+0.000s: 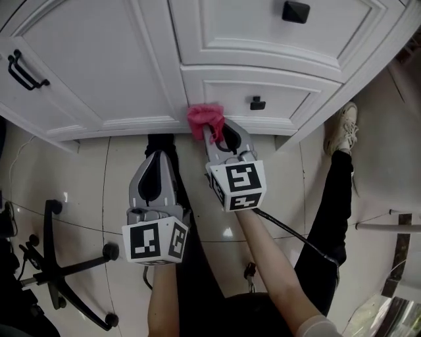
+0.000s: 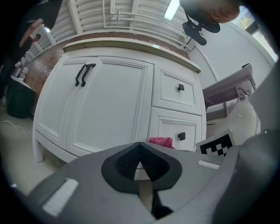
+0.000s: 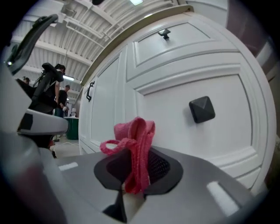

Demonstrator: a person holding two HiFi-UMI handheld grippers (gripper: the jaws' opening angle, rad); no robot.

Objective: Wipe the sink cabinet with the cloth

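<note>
Now: right gripper (image 1: pixel 211 133) jaws clamp cloth (image 1: pixel 204 118) against sink cabinet (image 1: pixel 99 66) (likely wiping).
Left gripper (image 1: pixel 160 155): jaws together, empty.
Next: firm sweep.

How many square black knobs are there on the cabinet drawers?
2: an upper knob at the head view's top, a lower knob right of the pink cloth. Others may be hidden.

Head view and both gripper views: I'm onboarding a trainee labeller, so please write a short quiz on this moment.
1. Short answer: which gripper holds the pink cloth?
2. Multiple choice: the drawer knobs on the cabinet are A black, B gold, C white.
3. True or false: the left gripper is shut with nothing between its jaws.
Key: 1 the right gripper; 2 A; 3 true.
</note>
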